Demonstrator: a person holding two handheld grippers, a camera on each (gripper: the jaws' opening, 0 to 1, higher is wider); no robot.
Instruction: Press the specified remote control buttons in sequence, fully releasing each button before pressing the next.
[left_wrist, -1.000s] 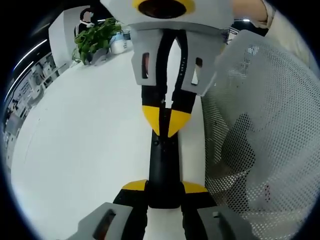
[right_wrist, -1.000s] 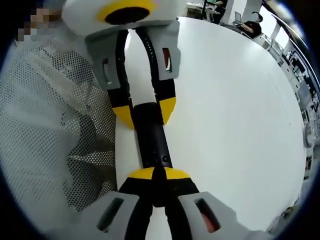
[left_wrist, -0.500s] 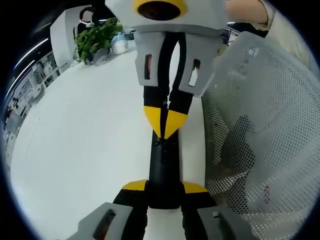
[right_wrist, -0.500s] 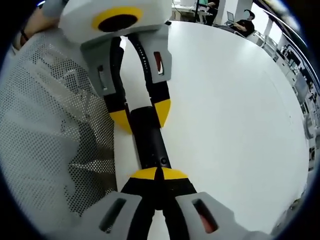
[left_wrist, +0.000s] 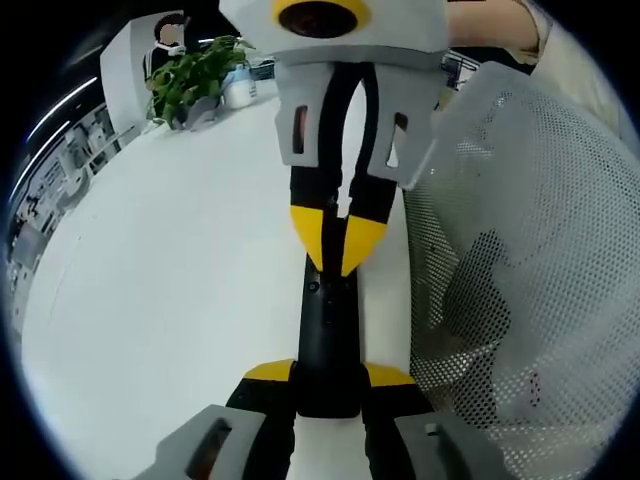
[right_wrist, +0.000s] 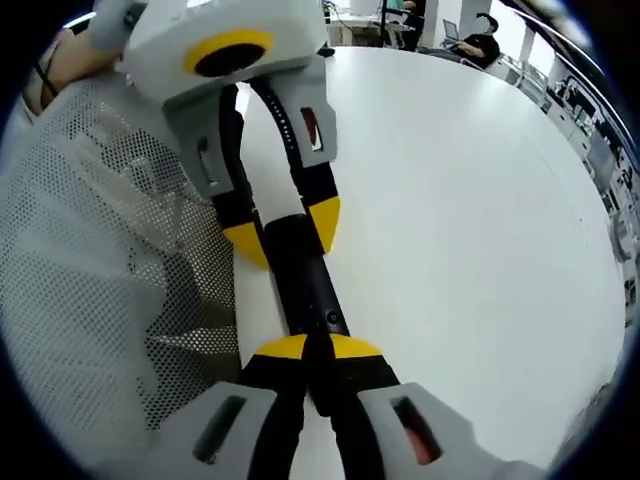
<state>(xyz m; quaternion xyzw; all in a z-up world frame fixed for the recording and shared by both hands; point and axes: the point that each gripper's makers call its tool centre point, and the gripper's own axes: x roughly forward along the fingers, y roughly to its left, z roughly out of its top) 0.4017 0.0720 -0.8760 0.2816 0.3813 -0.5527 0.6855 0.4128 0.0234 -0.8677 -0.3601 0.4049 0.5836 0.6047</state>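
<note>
Grippers face each other over a black remote control lying on a white table. Left gripper, in the left gripper view, has its yellow-tipped jaws clamped on the near end of the remote, one jaw on each long side. In the right gripper view the same left gripper comes in from the top, its tips straddling the far end of the remote. Right gripper has its jaws pressed together, yellow tips meeting on top of the remote near a small round button; cannot tell if the tips are pushing down or just touching. In the left gripper view the right gripper comes down from the top with tips closed onto the remote's upper face. White mesh chair back sits just beside the table edge next to the remote. Potted green plant stands at the far end of the table, well apart from the remote.
</note>
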